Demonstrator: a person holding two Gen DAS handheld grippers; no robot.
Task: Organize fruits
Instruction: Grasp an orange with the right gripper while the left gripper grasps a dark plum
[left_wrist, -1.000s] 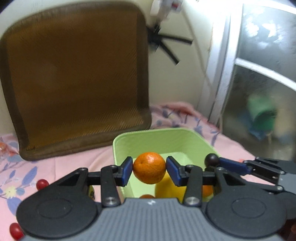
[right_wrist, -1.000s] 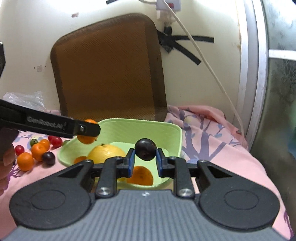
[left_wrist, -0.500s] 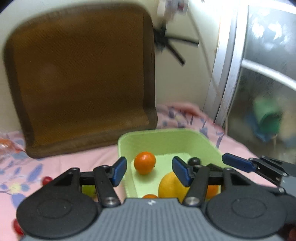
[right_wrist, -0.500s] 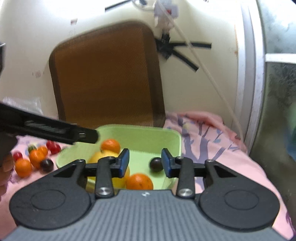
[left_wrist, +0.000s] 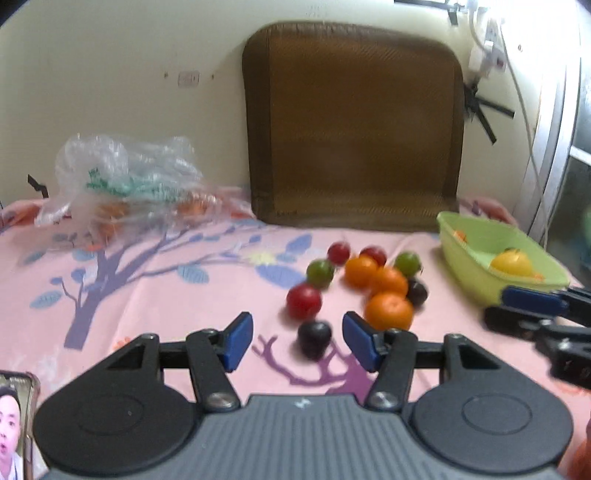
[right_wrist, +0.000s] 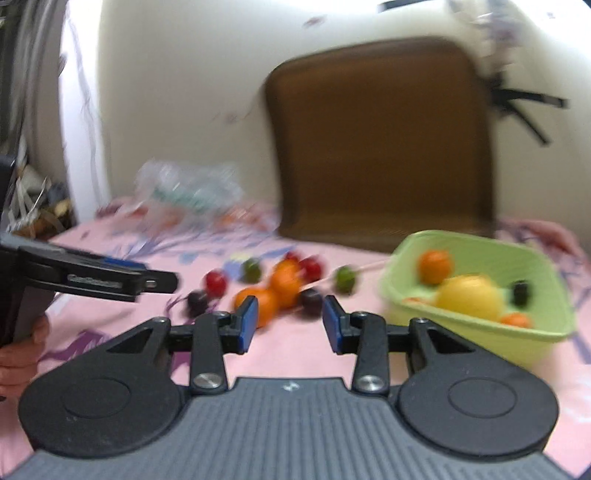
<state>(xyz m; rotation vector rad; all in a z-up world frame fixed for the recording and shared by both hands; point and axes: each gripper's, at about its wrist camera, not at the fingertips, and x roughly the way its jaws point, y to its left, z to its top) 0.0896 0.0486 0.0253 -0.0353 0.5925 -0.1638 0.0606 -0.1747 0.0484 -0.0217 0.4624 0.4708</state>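
Observation:
A cluster of loose fruit lies on the pink floral sheet (left_wrist: 147, 295): several oranges (left_wrist: 388, 311), red plums (left_wrist: 304, 301), green ones (left_wrist: 320, 271) and dark plums (left_wrist: 314, 335). My left gripper (left_wrist: 297, 343) is open just above the sheet, a dark plum lying between its blue pads. The green basket (left_wrist: 465, 254) stands to the right with a yellow fruit (left_wrist: 511, 263) inside. In the right wrist view my right gripper (right_wrist: 290, 325) is open and empty, facing the fruit pile (right_wrist: 258, 299), with the basket (right_wrist: 532, 332) holding oranges, a yellow fruit and a dark plum on its right.
A brown cushion (left_wrist: 351, 125) leans on the wall behind the fruit. A crumpled clear plastic bag (left_wrist: 125, 177) lies at the back left. A phone (left_wrist: 14, 417) sits at the near left corner. A hand (right_wrist: 22, 354) holds the left gripper.
Both grippers let their fruit drop into the basket, opened, and swung left away from it toward the loose fruit on the sheet.

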